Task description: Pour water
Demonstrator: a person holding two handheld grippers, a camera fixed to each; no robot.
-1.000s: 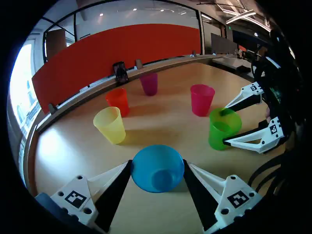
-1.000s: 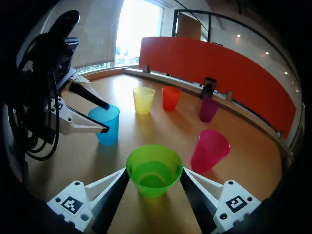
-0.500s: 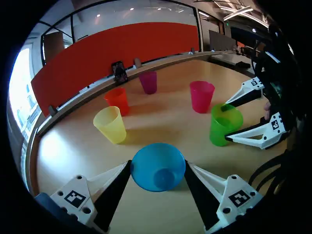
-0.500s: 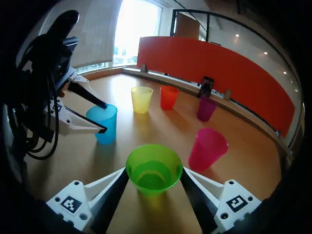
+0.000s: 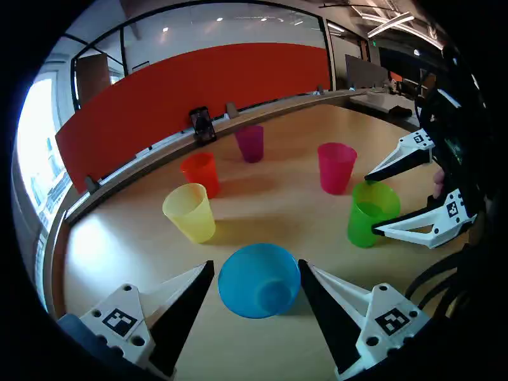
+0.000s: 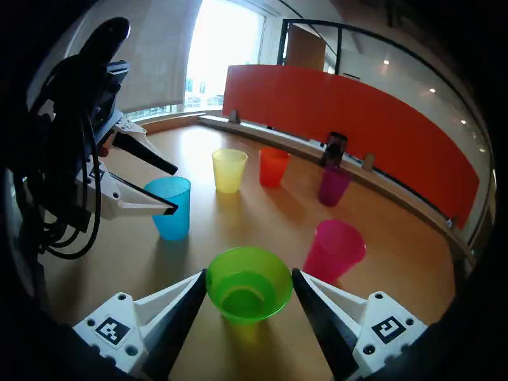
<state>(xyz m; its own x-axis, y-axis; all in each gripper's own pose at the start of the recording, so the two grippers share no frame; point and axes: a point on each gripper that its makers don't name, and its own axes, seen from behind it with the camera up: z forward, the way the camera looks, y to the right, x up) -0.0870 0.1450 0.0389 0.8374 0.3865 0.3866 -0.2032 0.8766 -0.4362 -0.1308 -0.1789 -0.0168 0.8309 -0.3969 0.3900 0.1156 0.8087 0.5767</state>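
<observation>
- Since the earlier frame the blue plastic cup [image 5: 259, 289] has sunk a little between the jaws of the left gripper [image 5: 255, 263]. A sliver of the pale wooden desk [image 5: 286, 203] is now seen beside one finger, so the jaws are parted slightly wider than the cup and nothing is gripped.
- The green plastic cup [image 6: 249, 295], with water seen in its bottom, has likewise dropped lower between the jaws of the right gripper [image 6: 248, 273]. It is flanked closely on both sides, but whether it is pressed cannot be told.
- Both cups are stood upright on the desk, well apart from each other.
- Whether water lies in the blue cup cannot be told. The release is judged to mean either that pouring is over or that a cup must be regripped before being lifted and tilted.
- Farther off, a yellow plastic cup [image 5: 189, 213], an orange plastic cup [image 5: 201, 173], a purple plastic cup [image 5: 250, 142] and a pink plastic cup [image 5: 336, 166] are ranged before a long red partition [image 5: 190, 82].
</observation>
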